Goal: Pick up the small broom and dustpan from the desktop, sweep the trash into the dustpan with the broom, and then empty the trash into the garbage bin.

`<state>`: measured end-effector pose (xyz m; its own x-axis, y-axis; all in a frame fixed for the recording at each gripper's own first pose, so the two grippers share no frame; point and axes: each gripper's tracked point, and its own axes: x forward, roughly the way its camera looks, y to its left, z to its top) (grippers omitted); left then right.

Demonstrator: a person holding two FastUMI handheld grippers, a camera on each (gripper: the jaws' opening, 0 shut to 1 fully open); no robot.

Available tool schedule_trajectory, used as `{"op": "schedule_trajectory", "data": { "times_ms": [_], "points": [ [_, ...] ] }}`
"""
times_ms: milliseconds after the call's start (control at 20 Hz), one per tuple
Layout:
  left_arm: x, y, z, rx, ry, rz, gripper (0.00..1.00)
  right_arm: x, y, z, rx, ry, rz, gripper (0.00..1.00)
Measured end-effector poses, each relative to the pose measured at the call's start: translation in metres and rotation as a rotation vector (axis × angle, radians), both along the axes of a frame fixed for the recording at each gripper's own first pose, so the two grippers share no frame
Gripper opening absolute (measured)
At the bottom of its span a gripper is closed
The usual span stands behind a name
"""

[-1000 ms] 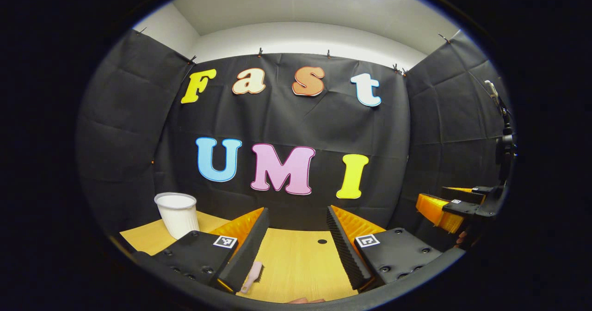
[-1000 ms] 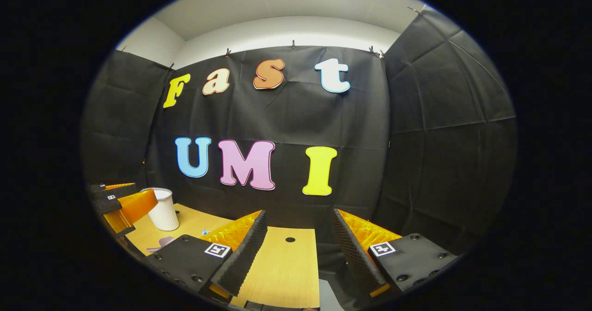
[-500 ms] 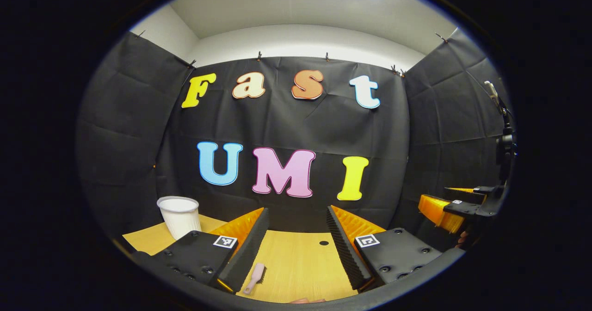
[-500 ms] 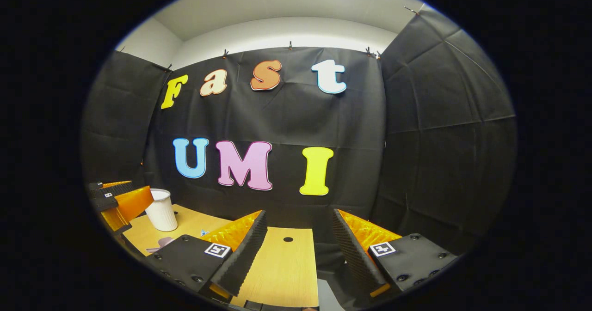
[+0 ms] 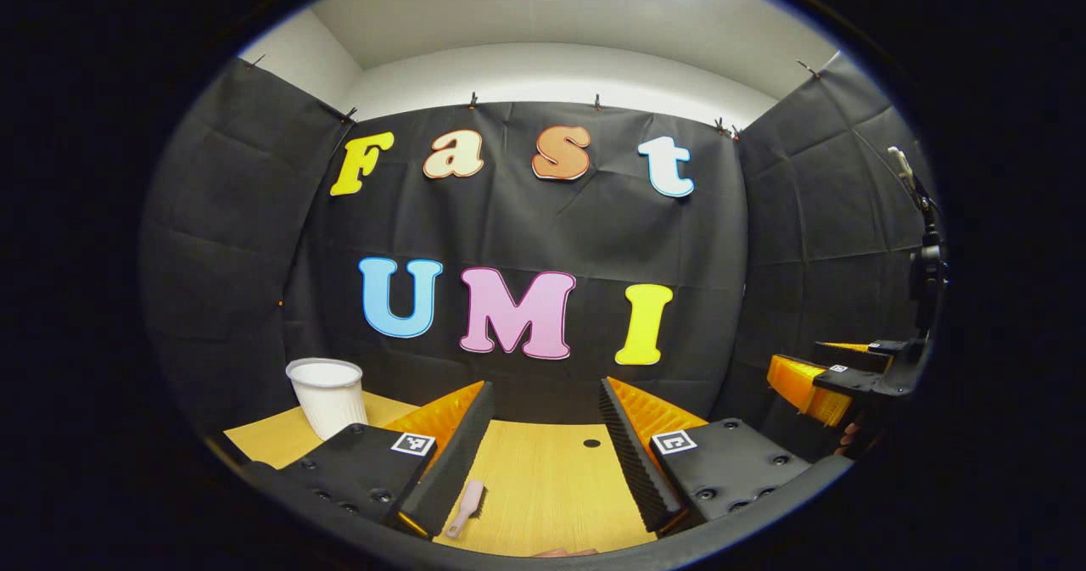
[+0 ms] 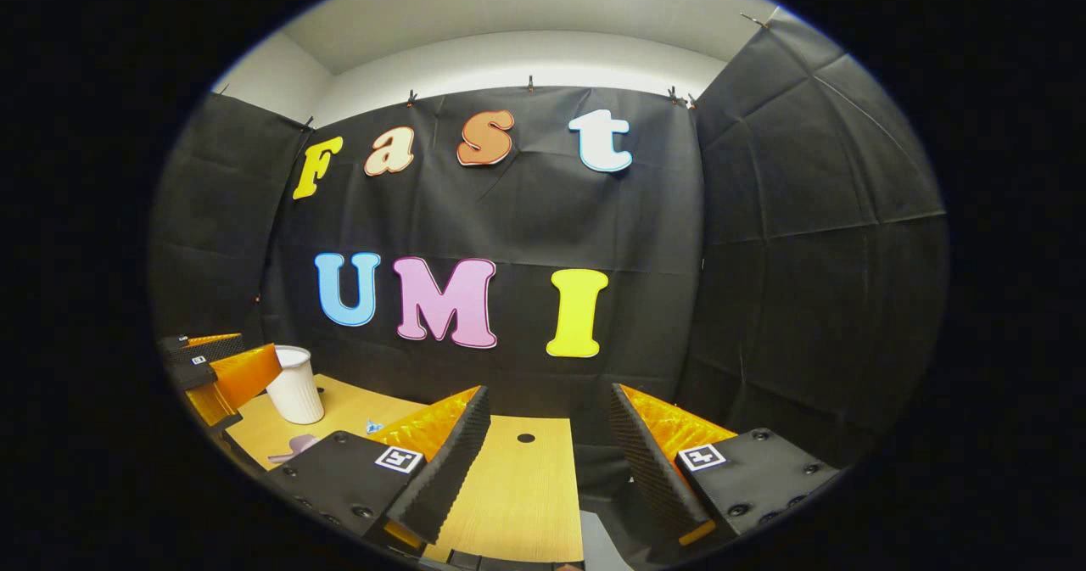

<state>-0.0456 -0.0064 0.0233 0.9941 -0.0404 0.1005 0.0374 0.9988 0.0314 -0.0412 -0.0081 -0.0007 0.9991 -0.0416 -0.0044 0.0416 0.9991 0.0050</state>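
Almost nothing has changed over the last second: both views wobble slightly, no approach started. Left to right in the left gripper view: white garbage bin (image 5: 326, 394) upright at the far left of the desktop (image 5: 543, 486), well apart from everything else; then the left gripper (image 5: 545, 456), fingers spread wide with nothing between them; the small broom (image 5: 467, 507), pink, lies flat on the wood just beside the inner edge of its left finger, not touched. It has only slid a little in frame since a second ago, which looks like camera sway, not contact. A sliver of pink at the bottom edge may be the dustpan; too cut off to tell. Far right, the right gripper (image 5: 827, 384) hangs above the table edge, still where it was. In the right gripper view: left gripper (image 6: 216, 372) at far left, bin (image 6: 294, 394) just beside it, a pale mauve shape (image 6: 293, 448) on the desk near the bottom left (can't tell what), a small blue scrap (image 6: 373, 426), likely the trash, then the right gripper (image 6: 550, 469), fingers spread and empty. My read: pickup not yet begun; broom is closest to the left gripper, so a drop and close there looks like the next move.
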Motion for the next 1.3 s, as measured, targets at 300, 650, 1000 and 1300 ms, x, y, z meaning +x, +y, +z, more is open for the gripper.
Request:
{"op": "schedule_trajectory", "data": {
  "times_ms": [300, 650, 1000, 1300],
  "points": [
    [0.001, 0.0, 0.0, 0.013, -0.003, 0.006, 0.75, 0.003, 0.001, -0.002, -0.001, 0.002, -0.001, 0.88],
    [0.012, -0.004, -0.003, 0.006, 0.004, -0.015, 0.75, 0.015, 0.005, -0.01, 0.01, 0.015, 0.008, 0.93],
    [0.052, 0.088, -0.057, -0.043, 0.22, -0.033, 0.75, 0.066, 0.104, -0.097, 0.087, 0.161, 0.143, 0.93],
    [0.072, 0.256, -0.205, -0.092, 0.767, 0.049, 0.76, 0.083, 0.288, -0.251, 0.38, 0.694, 0.328, 0.93]
  ]
}}
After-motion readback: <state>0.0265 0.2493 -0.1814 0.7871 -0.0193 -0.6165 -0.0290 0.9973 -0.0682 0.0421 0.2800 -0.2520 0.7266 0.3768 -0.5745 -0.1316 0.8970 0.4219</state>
